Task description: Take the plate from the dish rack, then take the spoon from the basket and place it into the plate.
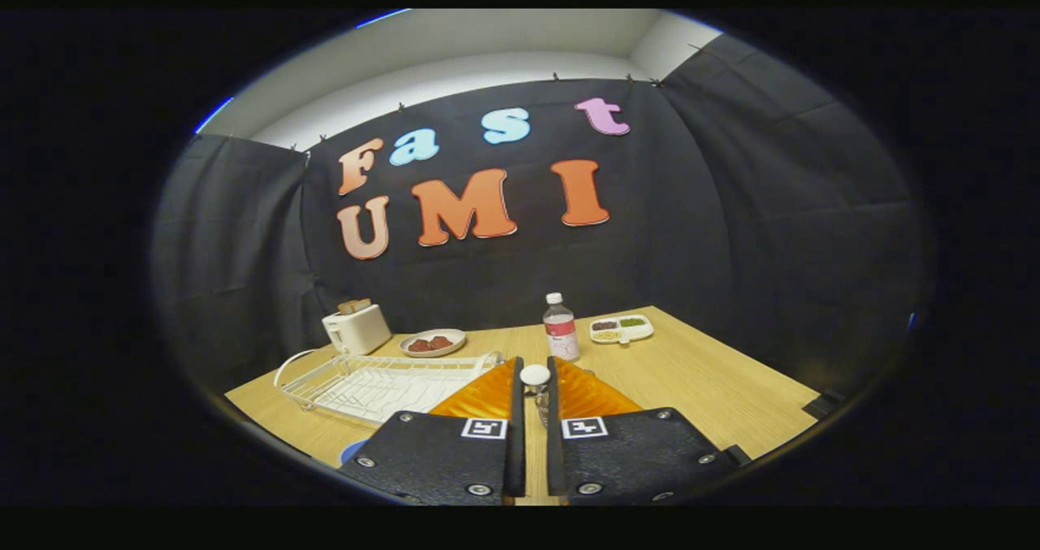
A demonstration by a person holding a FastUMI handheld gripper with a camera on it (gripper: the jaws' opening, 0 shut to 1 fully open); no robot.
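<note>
My gripper (534, 365) hangs over the wooden table (699, 387), its two fingers nearly closed. A white spoon (535, 375) is pinched between the fingertips, its rounded end showing in the gap, with something glassy just below it. The white wire dish rack (382, 383) lies to the left of the fingers with no dish in it. A small blue rim (352, 451) peeks out beside the left finger's body, below the rack; it may be the plate, mostly hidden.
Beyond the rack stand a white toaster (356, 328) and a small dish of red food (432, 343). A water bottle (561, 328) stands just ahead of the fingers, and a white divided tray (621, 328) sits behind it.
</note>
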